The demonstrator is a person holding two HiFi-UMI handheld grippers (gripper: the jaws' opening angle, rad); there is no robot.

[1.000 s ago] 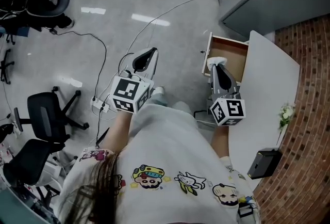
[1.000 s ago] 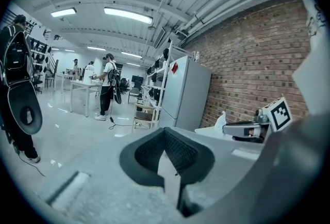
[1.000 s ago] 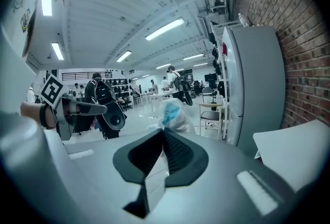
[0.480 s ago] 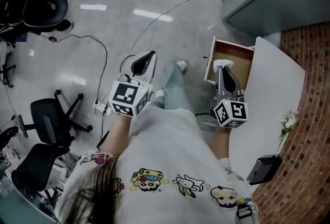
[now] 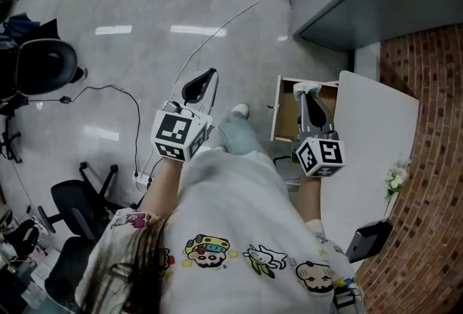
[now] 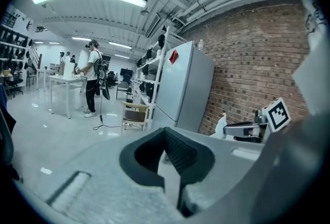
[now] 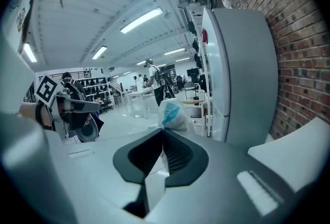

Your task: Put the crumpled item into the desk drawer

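Since the earlier frames the person's shoe has drawn back toward the body, while the right gripper (image 5: 307, 95) stays over the open drawer (image 5: 279, 111) with its load unchanged.

Head view: the crumpled item (image 5: 305, 87), white, sits at the right gripper's tips, over the far end of the drawer that stands pulled out from the white desk (image 5: 370, 139). Its height above the drawer floor cannot be judged from this angle. The left gripper (image 5: 205, 78) is held over the bare floor, well apart from the drawer.

Right gripper view: the jaws are pressed together on the crumpled item, which bulges beyond the tips and shows a blue patch that the head view does not reveal. A grey refrigerator (image 7: 242, 73) stands behind it.

Left gripper view: the jaws are closed against each other with nothing between them. This view alone shows the right gripper from the side, the item white at its tip.
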